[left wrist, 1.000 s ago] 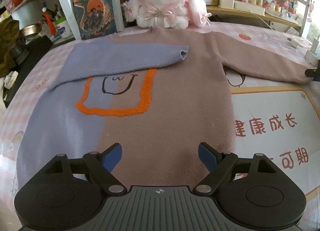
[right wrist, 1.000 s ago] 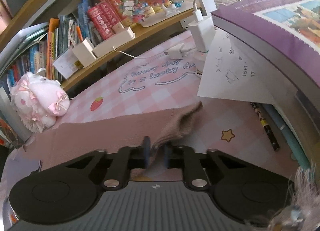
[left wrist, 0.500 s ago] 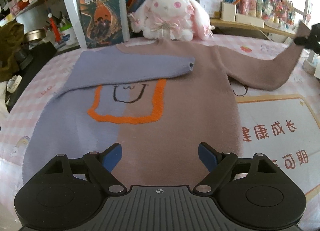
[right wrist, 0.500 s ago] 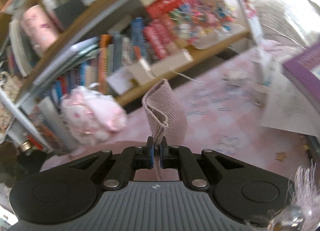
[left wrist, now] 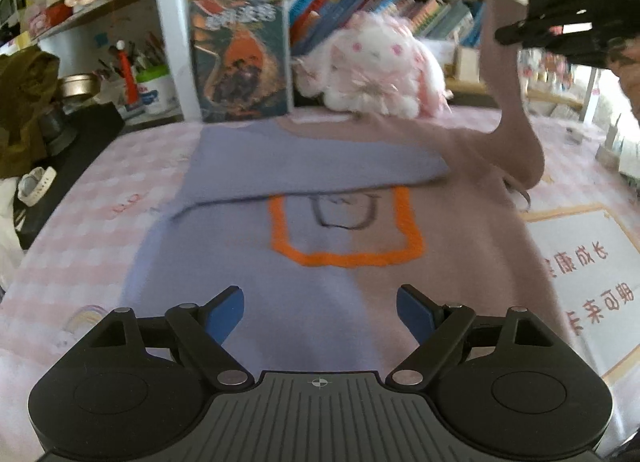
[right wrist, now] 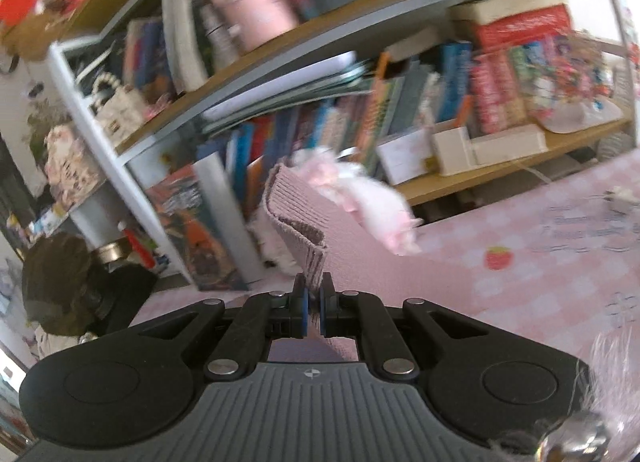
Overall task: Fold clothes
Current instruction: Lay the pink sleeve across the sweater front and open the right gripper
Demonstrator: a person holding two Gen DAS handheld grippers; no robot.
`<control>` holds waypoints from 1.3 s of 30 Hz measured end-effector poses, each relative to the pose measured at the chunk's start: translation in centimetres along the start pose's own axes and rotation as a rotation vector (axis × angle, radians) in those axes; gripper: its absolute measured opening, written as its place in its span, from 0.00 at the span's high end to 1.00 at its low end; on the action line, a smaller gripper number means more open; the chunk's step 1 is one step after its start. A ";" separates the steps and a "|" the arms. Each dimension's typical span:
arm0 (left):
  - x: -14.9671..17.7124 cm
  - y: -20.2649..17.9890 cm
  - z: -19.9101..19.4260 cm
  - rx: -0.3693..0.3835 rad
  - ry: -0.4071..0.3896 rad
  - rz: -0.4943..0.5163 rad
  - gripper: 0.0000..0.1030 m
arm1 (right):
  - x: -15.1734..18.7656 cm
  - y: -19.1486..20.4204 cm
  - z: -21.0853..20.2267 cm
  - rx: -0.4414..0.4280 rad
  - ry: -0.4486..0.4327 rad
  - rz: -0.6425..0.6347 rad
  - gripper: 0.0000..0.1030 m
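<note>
my right gripper (right wrist: 313, 304) has lifted the cuff (right wrist: 298, 222) to upper right, clenched on it; left gripper (left wrist: 320, 316) released over sweater (left wrist: 360, 246).

Right gripper pinching a sweater cuff in front of a cluttered bookshelf

The black two-finger right gripper (right wrist: 313, 304) has its blue-padded jaws pressed together on the ribbed cuff of a dusty-pink knitted sleeve (right wrist: 298, 220), which stands up from the jaws and curls over at its open end, while the rest of the sleeve trails down to the right onto a pink-and-white checked table cover (right wrist: 560, 262) printed with a small red strawberry (right wrist: 498, 258). Just behind the cuff sits a blurred fluffy pink-and-white plush toy (right wrist: 372, 202). Beyond it a wooden shelf unit with white uprights (right wrist: 400, 14) holds rows of upright colourful books (right wrist: 420, 110) and small white boxes (right wrist: 452, 146). A large dark picture-cover book (right wrist: 200, 230) leans upright at the left.
</note>
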State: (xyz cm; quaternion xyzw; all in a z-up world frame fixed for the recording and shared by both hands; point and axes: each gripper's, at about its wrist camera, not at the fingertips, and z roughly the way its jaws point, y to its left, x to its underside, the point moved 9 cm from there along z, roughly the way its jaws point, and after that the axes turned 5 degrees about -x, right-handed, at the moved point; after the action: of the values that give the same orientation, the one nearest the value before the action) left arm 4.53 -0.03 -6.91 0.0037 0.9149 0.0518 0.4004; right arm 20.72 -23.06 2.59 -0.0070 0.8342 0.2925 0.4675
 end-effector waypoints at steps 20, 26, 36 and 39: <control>1.7 12.2 0.0 0.036 -0.026 0.018 0.16 | 7.3 15.2 14.2 0.059 0.128 -0.191 0.95; 1.9 12.6 0.1 0.058 -0.027 0.040 0.16 | 9.8 15.3 16.6 0.074 0.213 -0.191 0.90; 1.5 12.7 0.4 0.106 -0.041 0.018 0.16 | 9.7 15.4 12.3 0.028 0.162 -0.133 0.49; 1.6 12.6 0.7 0.126 -0.039 0.007 0.16 | 11.0 13.4 9.8 0.086 0.182 -0.106 0.41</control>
State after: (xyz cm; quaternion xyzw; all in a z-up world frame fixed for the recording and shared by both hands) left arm 3.56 12.64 -7.30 0.0332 0.9083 -0.0047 0.4169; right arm 18.32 -4.18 -3.44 -0.0576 0.8835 0.2294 0.4044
